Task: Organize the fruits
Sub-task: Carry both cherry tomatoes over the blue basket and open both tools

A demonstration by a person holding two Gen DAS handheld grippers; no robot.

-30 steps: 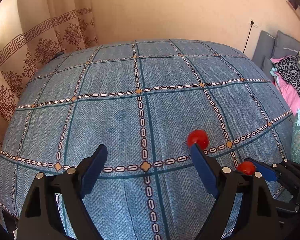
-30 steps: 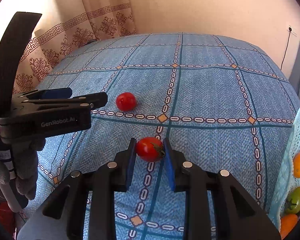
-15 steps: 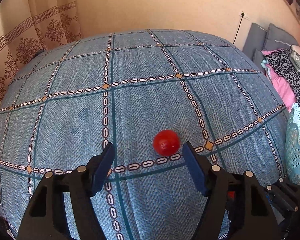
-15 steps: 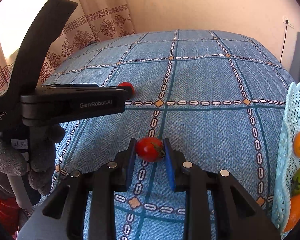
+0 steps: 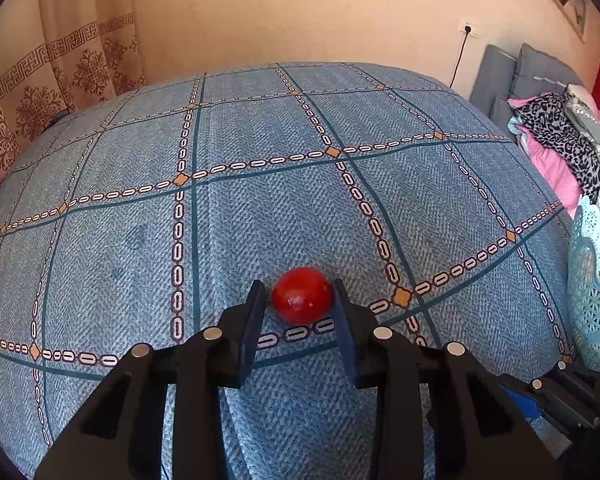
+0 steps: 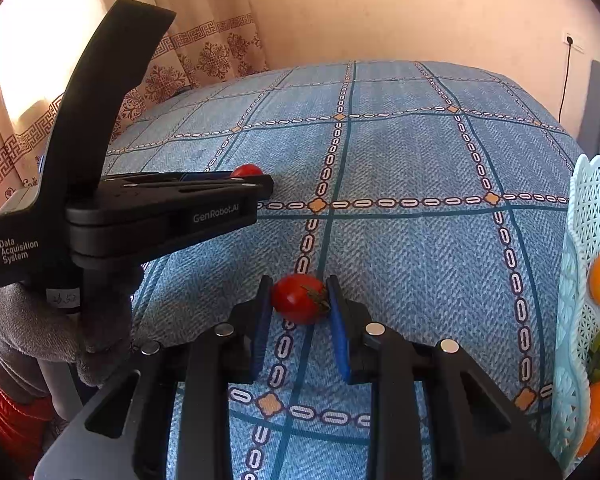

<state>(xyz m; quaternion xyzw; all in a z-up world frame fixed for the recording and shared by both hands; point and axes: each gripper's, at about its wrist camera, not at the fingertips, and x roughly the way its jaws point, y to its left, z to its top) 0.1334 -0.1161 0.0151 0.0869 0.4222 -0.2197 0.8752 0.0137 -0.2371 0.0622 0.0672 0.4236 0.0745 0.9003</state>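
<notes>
Blue bedspread (image 5: 260, 220), tomato (image 6: 298, 298) between right hand-held gripper (image 6: 298, 304) fingers.

Hidden and cut-off parts in both wrist views

The basket (image 6: 580, 280) is cut by the right edge in both views, so its fruit shows only in part. In the right view the left gripper (image 6: 256, 184) covers all but the top of the far tomato (image 6: 247, 170). In the left view the right gripper (image 5: 556, 396) shows only as a corner, its jaws unreadable there.
</notes>
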